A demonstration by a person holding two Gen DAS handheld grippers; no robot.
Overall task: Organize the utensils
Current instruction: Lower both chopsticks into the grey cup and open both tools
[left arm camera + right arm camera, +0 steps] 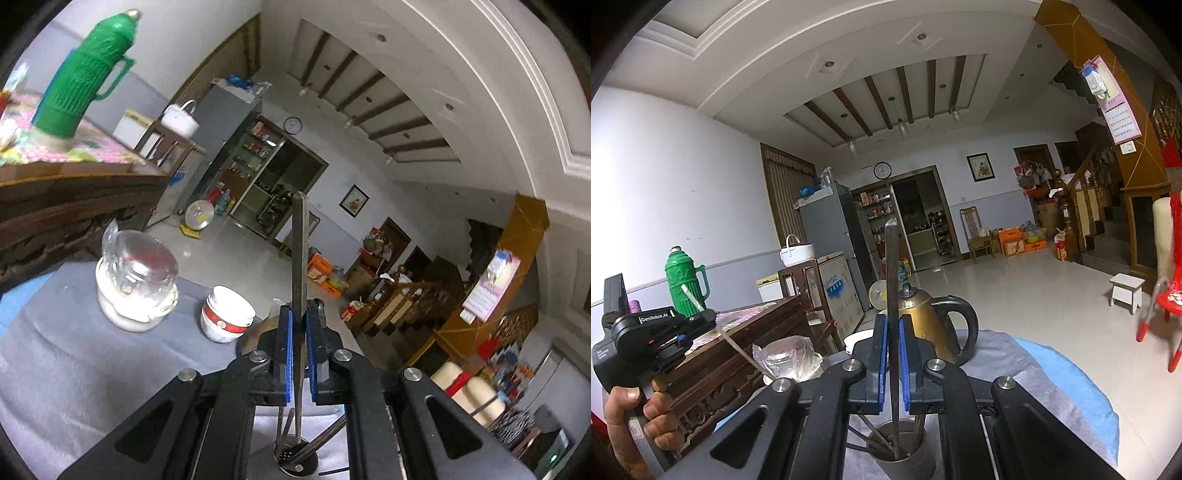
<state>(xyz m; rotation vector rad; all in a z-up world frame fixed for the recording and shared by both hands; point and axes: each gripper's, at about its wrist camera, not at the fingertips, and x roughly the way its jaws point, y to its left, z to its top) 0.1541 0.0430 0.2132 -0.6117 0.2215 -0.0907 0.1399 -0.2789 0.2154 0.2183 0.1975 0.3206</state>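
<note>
My left gripper (299,325) is shut on a dark chopstick (298,258) that stands upright, its lower end reaching down toward a metal utensil holder (295,458) with a perforated bottom below the jaws. My right gripper (893,332) is shut on another dark chopstick (892,288), also upright, its lower end inside the same metal holder (901,450), which has several other chopsticks leaning in it. The left gripper also shows in the right wrist view (685,338) at the far left, held by a hand.
A glass jar under plastic wrap (136,284) and stacked red-and-white bowls (225,314) stand on the grey cloth (74,369). A brass kettle (931,321) stands behind the holder. A green thermos (85,74) stands on a dark wooden cabinet (66,206).
</note>
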